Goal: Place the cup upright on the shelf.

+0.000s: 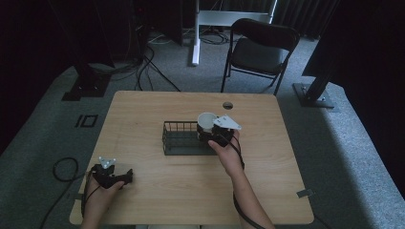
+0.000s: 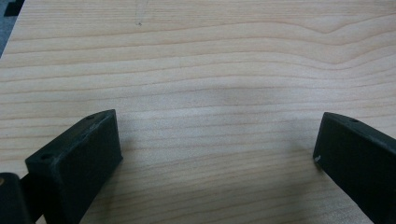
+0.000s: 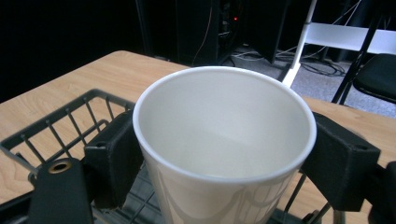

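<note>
- The cup (image 3: 224, 144), white, empty and upright, sits clamped between the jaws of the right gripper (image 1: 216, 130), over the right end of the wire basket (image 1: 179, 139).
- Risk: the thin wall could buckle if the squeeze tightens, or the cup could slip if it slackens.
- Risk: if lowered off-line, the cup's base could catch on the basket rim and tip the cup.
- Risk: letting go too high could leave the cup toppling inside the basket.
- The left gripper (image 1: 111, 174) rests near the table's (image 1: 191, 191) front-left corner, jaws wide apart over bare wood, well apart from the basket.
- Count: 1 cup, 1 basket, 2 grippers, 1 table, 1 folding chair (image 1: 260, 50) behind.
</note>
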Demonstrator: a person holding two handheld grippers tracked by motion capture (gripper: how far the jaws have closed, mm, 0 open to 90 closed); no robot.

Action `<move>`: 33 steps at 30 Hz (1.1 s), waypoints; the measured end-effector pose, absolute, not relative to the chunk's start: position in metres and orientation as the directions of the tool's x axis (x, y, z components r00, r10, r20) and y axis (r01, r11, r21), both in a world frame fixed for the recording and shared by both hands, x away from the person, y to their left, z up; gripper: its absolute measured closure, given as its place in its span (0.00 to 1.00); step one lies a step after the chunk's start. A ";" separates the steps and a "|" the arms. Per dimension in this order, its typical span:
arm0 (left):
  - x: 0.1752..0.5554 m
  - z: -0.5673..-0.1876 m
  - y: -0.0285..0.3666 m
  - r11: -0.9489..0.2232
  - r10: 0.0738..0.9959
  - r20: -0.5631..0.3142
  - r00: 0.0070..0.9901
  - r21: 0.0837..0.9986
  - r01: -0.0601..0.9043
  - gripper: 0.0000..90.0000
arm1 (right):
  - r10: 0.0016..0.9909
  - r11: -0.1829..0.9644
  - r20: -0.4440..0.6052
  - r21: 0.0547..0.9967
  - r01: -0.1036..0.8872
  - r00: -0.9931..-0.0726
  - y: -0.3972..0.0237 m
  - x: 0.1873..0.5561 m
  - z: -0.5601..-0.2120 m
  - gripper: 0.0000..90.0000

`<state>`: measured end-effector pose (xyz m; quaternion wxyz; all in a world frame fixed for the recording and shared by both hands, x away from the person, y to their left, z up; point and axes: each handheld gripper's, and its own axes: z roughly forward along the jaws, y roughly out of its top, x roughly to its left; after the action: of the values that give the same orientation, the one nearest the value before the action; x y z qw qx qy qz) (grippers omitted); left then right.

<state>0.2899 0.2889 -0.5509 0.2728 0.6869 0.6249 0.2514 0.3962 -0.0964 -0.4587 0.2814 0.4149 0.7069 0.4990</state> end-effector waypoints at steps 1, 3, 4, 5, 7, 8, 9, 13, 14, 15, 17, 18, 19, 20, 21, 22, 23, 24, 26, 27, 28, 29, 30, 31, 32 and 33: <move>0.290 -0.551 0.289 -0.070 0.996 0.004 0.092 0.689 0.721 0.01 | 0.867 0.166 0.007 0.939 0.302 -0.499 -0.096 0.396 -0.460 0.21; 0.290 -0.551 0.289 -0.070 0.996 0.004 0.093 0.690 0.721 0.01 | 0.866 0.173 0.002 0.937 0.303 -0.499 -0.096 0.395 -0.463 0.21; 0.290 -0.551 0.289 -0.071 0.996 0.005 0.093 0.690 0.721 0.01 | 0.865 0.173 0.002 0.937 0.302 -0.503 -0.096 0.395 -0.464 0.21; 0.290 -0.551 0.289 -0.070 0.996 0.005 0.093 0.690 0.721 0.01 | 0.863 0.176 0.002 0.936 0.304 -0.505 -0.096 0.395 -0.465 0.21; 0.290 -0.551 0.289 -0.071 0.996 0.005 0.093 0.690 0.721 0.01 | 0.861 0.183 -0.002 0.935 0.305 -0.509 -0.095 0.395 -0.467 0.21; 0.290 -0.551 0.289 -0.070 0.996 0.005 0.093 0.690 0.721 0.01 | 0.860 0.188 -0.007 0.934 0.303 -0.510 -0.095 0.395 -0.468 0.21; 0.290 -0.551 0.289 -0.070 0.996 0.005 0.093 0.690 0.721 0.01 | 0.861 0.189 -0.008 0.933 0.306 -0.508 -0.095 0.396 -0.469 0.21; 0.290 -0.551 0.289 -0.070 0.996 0.005 0.093 0.690 0.721 0.01 | 0.860 0.179 0.004 0.934 0.310 -0.510 -0.095 0.396 -0.471 0.21; 0.290 -0.551 0.289 -0.071 0.996 0.005 0.093 0.690 0.721 0.01 | 0.860 0.180 0.004 0.933 0.311 -0.511 -0.095 0.396 -0.471 0.21; 0.290 -0.551 0.289 -0.071 0.996 0.005 0.093 0.690 0.721 0.01 | 0.859 0.180 0.005 0.933 0.311 -0.513 -0.095 0.395 -0.470 0.21; 0.290 -0.551 0.289 -0.070 0.996 0.005 0.092 0.689 0.721 0.01 | 0.857 0.182 0.005 0.933 0.311 -0.516 -0.095 0.395 -0.470 0.21; 0.290 -0.551 0.289 -0.071 0.996 0.005 0.093 0.689 0.721 0.01 | 0.855 0.181 0.009 0.932 0.313 -0.519 -0.095 0.395 -0.470 0.21; 0.290 -0.551 0.289 -0.071 0.996 0.005 0.093 0.689 0.721 0.01 | 0.857 0.161 0.034 0.930 0.331 -0.514 -0.095 0.394 -0.470 0.19; 0.290 -0.551 0.289 -0.071 0.996 0.005 0.093 0.689 0.721 0.01 | 0.856 0.148 0.052 0.928 0.342 -0.514 -0.095 0.394 -0.469 0.16; 0.290 -0.551 0.289 -0.071 0.996 0.005 0.093 0.689 0.721 0.01 | 0.852 0.148 0.055 0.929 0.340 -0.520 -0.095 0.393 -0.468 0.15; 0.290 -0.551 0.289 -0.071 0.996 0.005 0.093 0.689 0.721 0.01 | 0.852 0.153 0.046 0.931 0.332 -0.521 -0.095 0.392 -0.467 0.15; 0.290 -0.551 0.289 -0.071 0.996 0.005 0.093 0.689 0.721 0.01 | 0.853 0.152 0.044 0.932 0.329 -0.520 -0.095 0.392 -0.466 0.14; 0.290 -0.551 0.289 -0.071 0.996 0.005 0.093 0.689 0.721 0.01 | 0.851 0.142 0.053 0.934 0.327 -0.522 -0.096 0.392 -0.465 0.14; 0.290 -0.551 0.289 -0.070 0.996 0.004 0.092 0.689 0.721 0.01 | 0.851 0.137 0.050 0.940 0.314 -0.522 -0.098 0.392 -0.463 0.14; 0.290 -0.551 0.289 -0.070 0.996 0.004 0.093 0.689 0.721 0.01 | 0.852 0.135 0.049 0.942 0.308 -0.521 -0.099 0.391 -0.462 0.14; 0.290 -0.551 0.289 -0.070 0.996 0.004 0.092 0.689 0.721 0.01 | 0.850 0.139 0.046 0.941 0.308 -0.525 -0.100 0.391 -0.462 0.14; 0.290 -0.551 0.289 -0.070 0.996 0.004 0.092 0.689 0.721 0.01 | 0.850 0.142 0.043 0.941 0.308 -0.525 -0.101 0.390 -0.461 0.14; 0.290 -0.551 0.289 -0.071 0.996 0.005 0.094 0.688 0.722 0.01 | 0.850 0.140 0.045 0.941 0.307 -0.524 -0.102 0.390 -0.461 0.14; 0.290 -0.551 0.289 -0.072 0.996 0.006 0.094 0.688 0.722 0.01 | 0.850 0.132 0.051 0.943 0.305 -0.525 -0.103 0.389 -0.461 0.14; 0.290 -0.551 0.289 -0.071 0.996 0.005 0.093 0.688 0.722 0.01 | 0.849 0.129 0.055 0.943 0.306 -0.526 -0.104 0.388 -0.460 0.14; 0.290 -0.551 0.289 -0.071 0.996 0.005 0.093 0.688 0.722 0.01 | 0.850 0.131 0.048 0.945 0.300 -0.525 -0.106 0.387 -0.459 0.14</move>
<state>0.2898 0.2890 -0.5509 0.2723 0.6872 0.6248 0.2514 0.3867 -0.1064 -0.4592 0.2658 0.4084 0.7036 0.5172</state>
